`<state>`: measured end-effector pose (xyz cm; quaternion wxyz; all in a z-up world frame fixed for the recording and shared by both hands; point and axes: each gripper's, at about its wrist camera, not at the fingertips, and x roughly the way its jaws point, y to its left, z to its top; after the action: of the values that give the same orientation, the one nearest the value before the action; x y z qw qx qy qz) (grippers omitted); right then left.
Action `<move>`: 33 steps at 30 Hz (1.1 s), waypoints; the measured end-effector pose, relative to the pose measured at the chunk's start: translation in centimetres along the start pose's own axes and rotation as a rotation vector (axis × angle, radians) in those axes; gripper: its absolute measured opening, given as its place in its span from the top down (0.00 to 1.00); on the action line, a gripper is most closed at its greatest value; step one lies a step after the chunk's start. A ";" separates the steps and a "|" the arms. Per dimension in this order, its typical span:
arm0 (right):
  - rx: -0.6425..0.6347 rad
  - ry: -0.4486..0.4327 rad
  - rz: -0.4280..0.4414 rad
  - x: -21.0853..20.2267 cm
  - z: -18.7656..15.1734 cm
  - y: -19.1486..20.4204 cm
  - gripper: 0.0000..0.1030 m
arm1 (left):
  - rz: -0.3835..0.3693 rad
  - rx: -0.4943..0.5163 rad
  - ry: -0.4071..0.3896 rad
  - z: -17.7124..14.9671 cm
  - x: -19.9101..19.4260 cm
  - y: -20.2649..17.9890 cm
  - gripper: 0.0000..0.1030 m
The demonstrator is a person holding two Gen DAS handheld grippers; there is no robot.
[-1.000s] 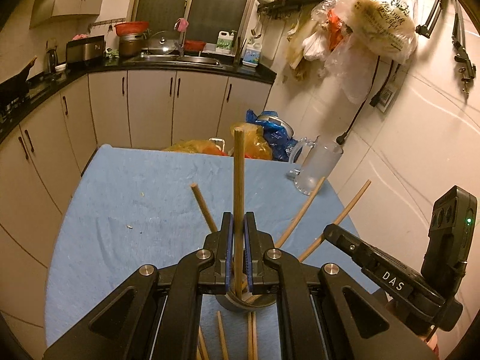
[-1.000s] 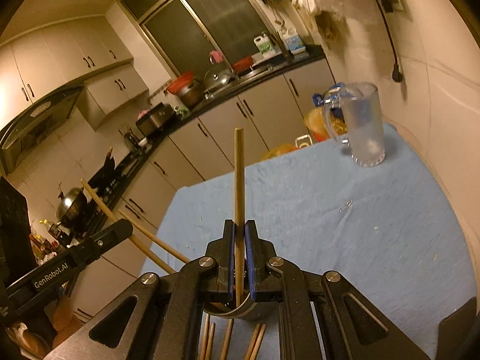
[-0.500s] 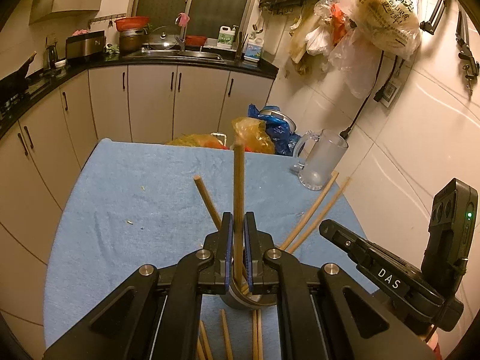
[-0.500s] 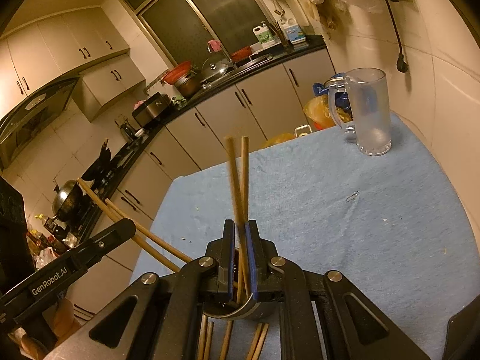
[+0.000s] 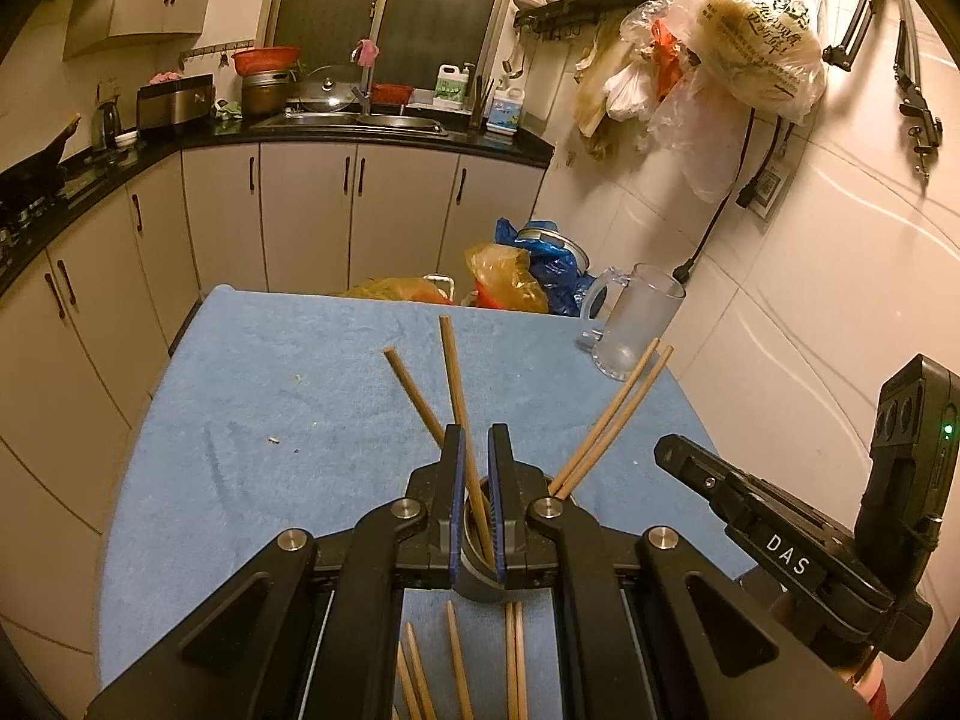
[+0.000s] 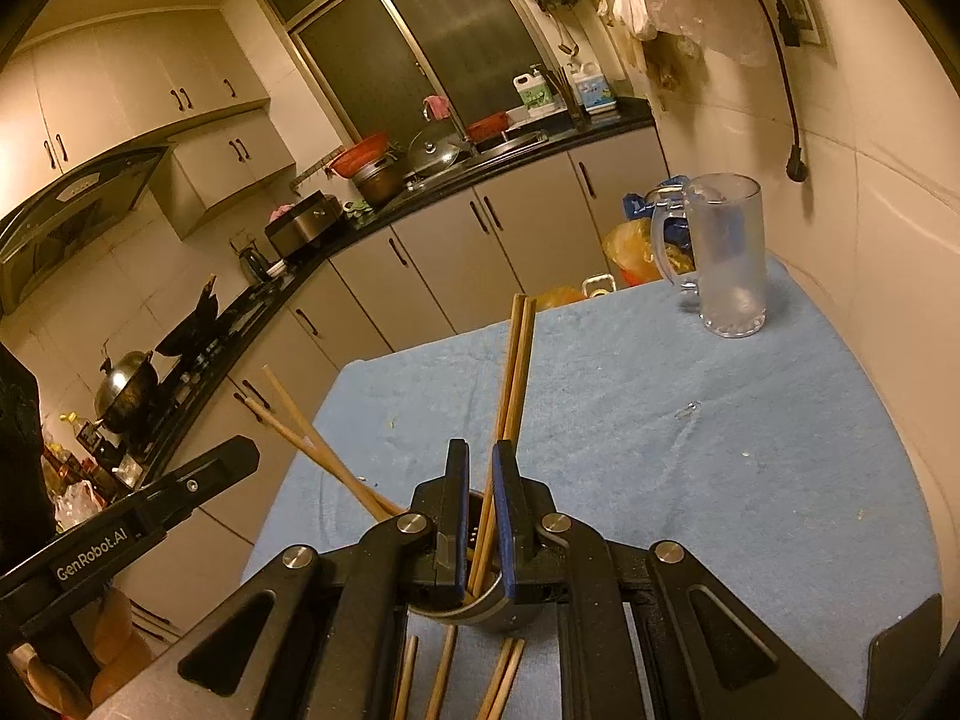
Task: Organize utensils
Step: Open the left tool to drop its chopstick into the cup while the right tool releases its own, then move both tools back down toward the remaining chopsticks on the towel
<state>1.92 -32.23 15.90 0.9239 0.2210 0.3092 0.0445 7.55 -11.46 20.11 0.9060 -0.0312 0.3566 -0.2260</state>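
Note:
A round metal utensil cup stands on the blue cloth right under both grippers; it also shows in the right wrist view. Several wooden chopsticks lean in it, some fanning right. My left gripper is slightly open above the cup, with a loose chopstick between its jaws. My right gripper is slightly open too, with two chopsticks leaning between its jaws. More chopsticks lie flat on the cloth below the cup.
A frosted glass mug stands at the table's far right corner, also in the right wrist view. The table is covered by a blue cloth. Plastic bags sit beyond the far edge. A wall runs close on the right.
Both grippers opened and let go of their chopsticks, which dropped into the cup and now lean to the side. Both grippers moved a little over the cup.

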 end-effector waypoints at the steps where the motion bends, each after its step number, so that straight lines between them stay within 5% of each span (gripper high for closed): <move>1: -0.002 -0.002 -0.002 -0.2 -0.1 0.0 0.90 | 0.000 0.001 -0.001 -0.2 -0.3 0.0 0.94; 16: -0.015 0.004 -0.021 -2.8 -3.2 0.4 0.87 | 0.027 -0.011 -0.004 -4.3 -3.4 0.7 0.92; 20: -0.014 0.028 -0.016 -3.1 -4.6 0.2 0.86 | 0.034 -0.027 0.006 -6.3 -3.6 1.5 0.79; 23: -0.016 0.039 -0.020 -3.3 -5.6 0.2 0.85 | 0.052 -0.032 0.027 -8.7 -3.1 2.2 0.79; 33: -0.147 0.066 -0.156 -2.7 -10.8 1.3 0.78 | 0.130 -0.062 0.143 -15.0 -0.4 5.5 0.79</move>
<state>-6.58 -27.50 10.27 0.9276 0.1262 0.3516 0.0021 -0.47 -4.84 8.01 0.8895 -0.0198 0.4286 -0.1574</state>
